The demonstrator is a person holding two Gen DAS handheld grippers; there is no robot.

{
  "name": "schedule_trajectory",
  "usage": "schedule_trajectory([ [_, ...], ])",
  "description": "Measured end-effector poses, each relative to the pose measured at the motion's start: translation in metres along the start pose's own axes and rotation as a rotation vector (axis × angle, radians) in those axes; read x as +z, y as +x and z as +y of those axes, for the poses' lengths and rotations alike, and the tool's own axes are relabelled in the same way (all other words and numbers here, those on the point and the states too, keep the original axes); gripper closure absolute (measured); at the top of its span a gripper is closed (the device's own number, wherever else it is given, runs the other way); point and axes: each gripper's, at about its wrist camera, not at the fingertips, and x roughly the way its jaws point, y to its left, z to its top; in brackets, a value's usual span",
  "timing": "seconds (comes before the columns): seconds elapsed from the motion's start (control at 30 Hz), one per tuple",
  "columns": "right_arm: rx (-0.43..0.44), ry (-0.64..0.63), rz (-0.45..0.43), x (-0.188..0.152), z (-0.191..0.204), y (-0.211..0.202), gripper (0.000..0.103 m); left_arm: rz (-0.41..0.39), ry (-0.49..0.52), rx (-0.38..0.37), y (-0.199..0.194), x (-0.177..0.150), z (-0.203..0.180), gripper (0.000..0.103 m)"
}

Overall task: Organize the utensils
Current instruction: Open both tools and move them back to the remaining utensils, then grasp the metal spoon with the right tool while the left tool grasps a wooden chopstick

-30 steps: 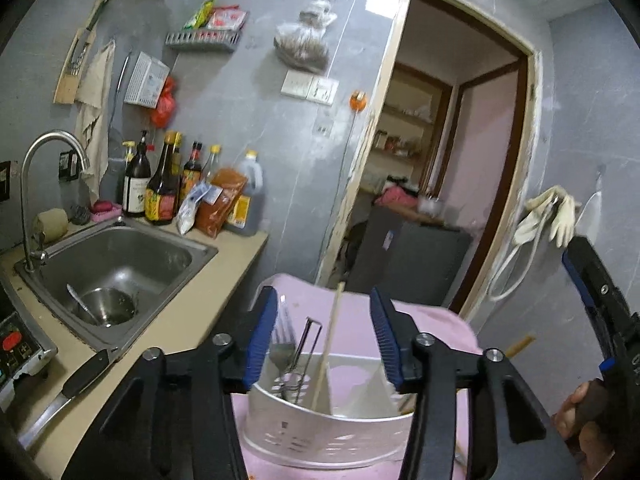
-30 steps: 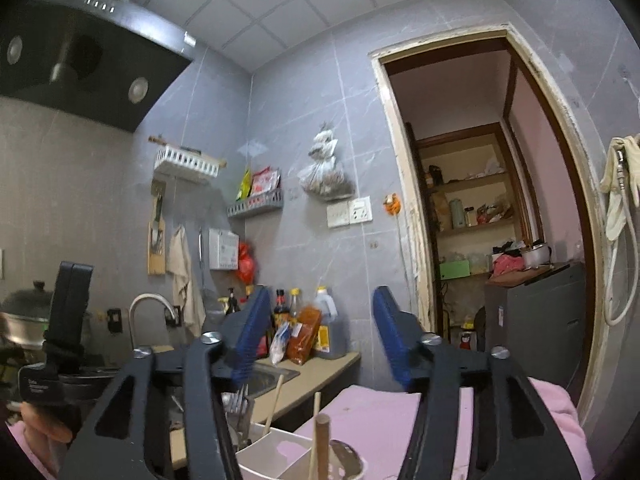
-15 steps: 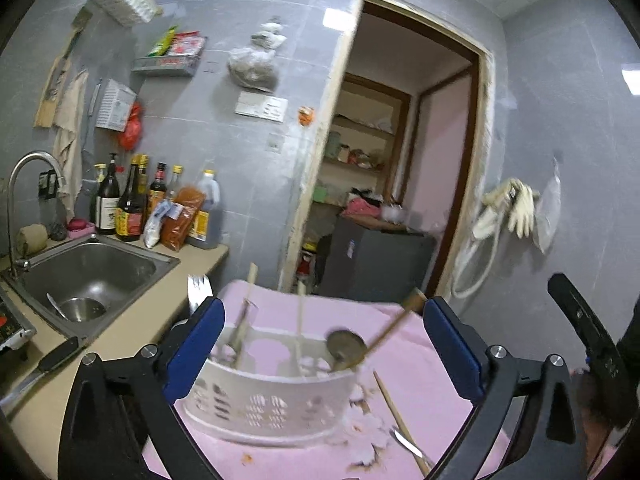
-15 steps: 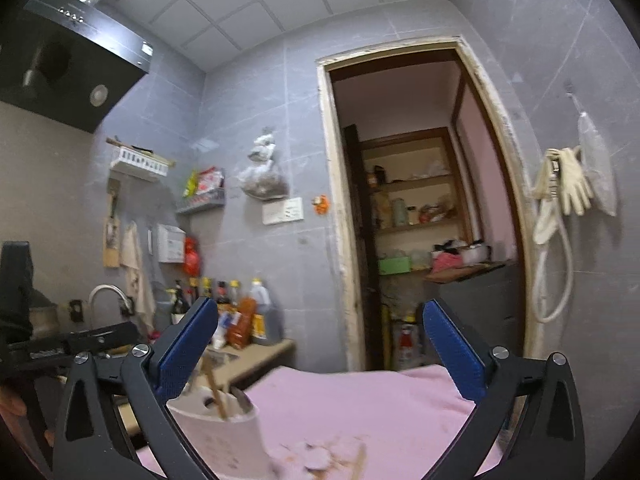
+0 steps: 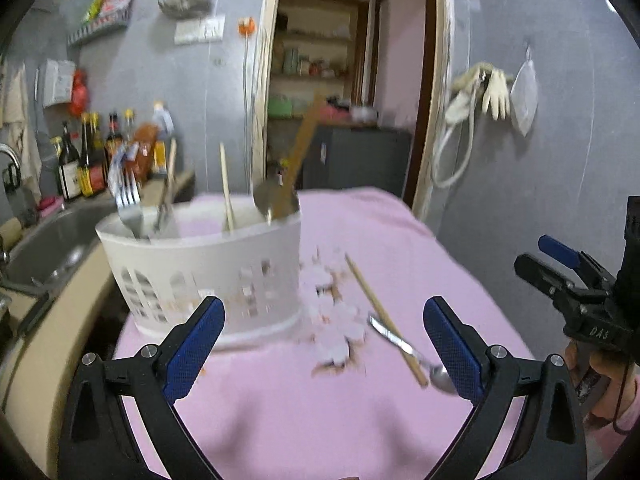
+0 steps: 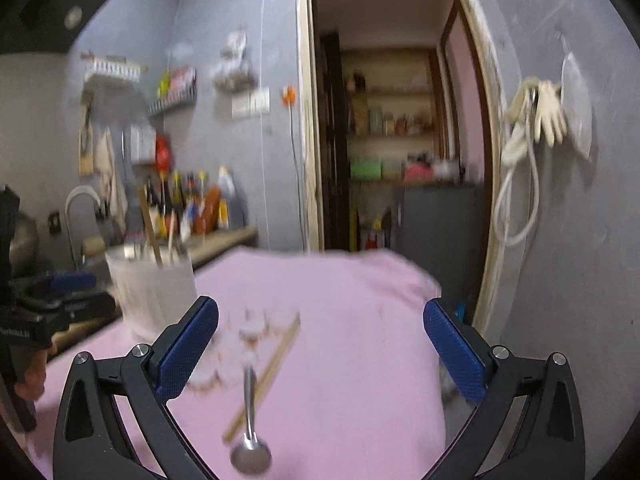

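A white slotted utensil holder (image 5: 208,276) stands on the pink cloth (image 5: 320,412), holding a fork (image 5: 128,204), chopsticks (image 5: 226,192) and a wooden-handled ladle (image 5: 280,196). A metal spoon (image 5: 408,350) and a wooden chopstick (image 5: 380,312) lie crossed on the cloth to its right. My left gripper (image 5: 323,344) hovers open just before the holder, nothing between its fingers. My right gripper (image 6: 320,356) is also open, above the spoon (image 6: 250,420) and chopstick (image 6: 268,376); the holder (image 6: 152,288) is at its left. The right gripper (image 5: 568,276) also shows at the left view's right edge.
A sink (image 5: 48,248) with a tap sits on the counter at left, with sauce bottles (image 5: 84,156) behind it. An open doorway (image 5: 344,92) to a shelved room lies beyond the table. Gloves and a hose (image 5: 480,96) hang on the right wall.
Both grippers' jaws have spread wide apart. Both have dropped and tipped down toward the pink cloth, so the holder, spoon and chopstick now sit larger and closer.
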Motion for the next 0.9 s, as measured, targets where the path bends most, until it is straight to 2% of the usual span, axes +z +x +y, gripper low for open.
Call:
schedule_trajectory([
  [0.1,0.021,0.007,0.117,-0.015,-0.003,0.015,0.0,0.085,-0.013,0.005,0.018,-0.011,0.0,0.006],
  [0.17,0.054,0.015,0.192,-0.023,-0.004,0.027,0.006,0.139,-0.017,0.005,0.029,-0.018,-0.001,0.006],
  [0.37,0.143,-0.005,0.348,-0.038,0.002,0.054,0.03,0.259,0.004,0.01,0.056,-0.033,-0.001,0.006],
  [0.43,0.18,-0.018,0.397,-0.042,0.007,0.063,0.046,0.284,0.003,0.006,0.062,-0.037,0.0,0.007],
  [0.53,0.227,-0.038,0.466,-0.049,0.013,0.073,0.058,0.329,-0.005,-0.011,0.073,-0.042,0.002,0.018],
  [0.67,0.268,-0.076,0.535,-0.054,0.022,0.084,0.067,0.375,-0.01,-0.032,0.083,-0.046,0.004,0.034],
  [0.77,0.262,-0.133,0.55,-0.055,0.03,0.089,0.072,0.394,-0.008,-0.046,0.087,-0.046,0.002,0.043],
  [0.9,0.232,-0.16,0.56,-0.054,0.033,0.095,0.079,0.398,-0.002,-0.058,0.09,-0.043,0.001,0.049],
])
